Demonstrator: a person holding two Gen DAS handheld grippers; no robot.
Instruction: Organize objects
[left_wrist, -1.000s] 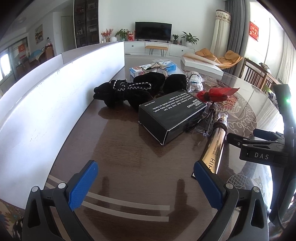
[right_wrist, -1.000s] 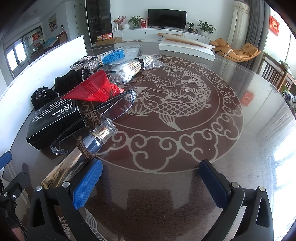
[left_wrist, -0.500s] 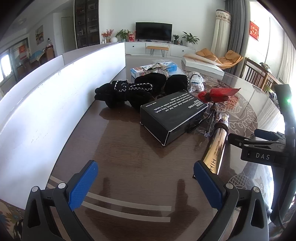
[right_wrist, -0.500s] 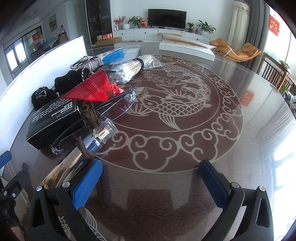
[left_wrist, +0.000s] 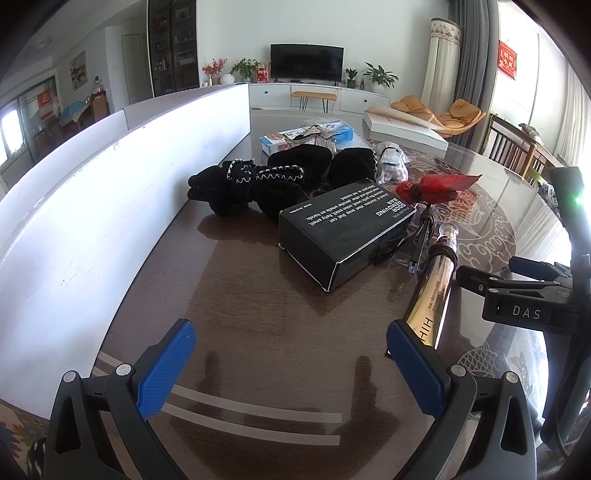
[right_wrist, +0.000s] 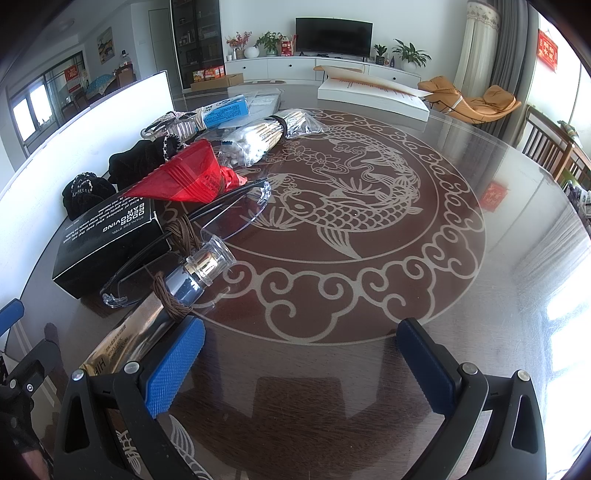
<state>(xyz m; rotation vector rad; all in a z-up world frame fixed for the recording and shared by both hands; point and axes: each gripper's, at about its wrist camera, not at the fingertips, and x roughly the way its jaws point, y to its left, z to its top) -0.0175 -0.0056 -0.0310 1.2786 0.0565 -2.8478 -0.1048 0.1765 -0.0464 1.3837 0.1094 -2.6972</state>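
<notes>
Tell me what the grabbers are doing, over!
Left gripper open, empty. Right gripper open, empty. Black box, gold tube, glasses untouched on table. Nothing blocking.

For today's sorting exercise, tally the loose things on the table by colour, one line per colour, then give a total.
Black: 2, box and gloves
Red: 1, bag
Blue: 1, packet
Clear: 2, glasses and cotton swabs pack
Gold: 1, tube
Total: 7
</notes>
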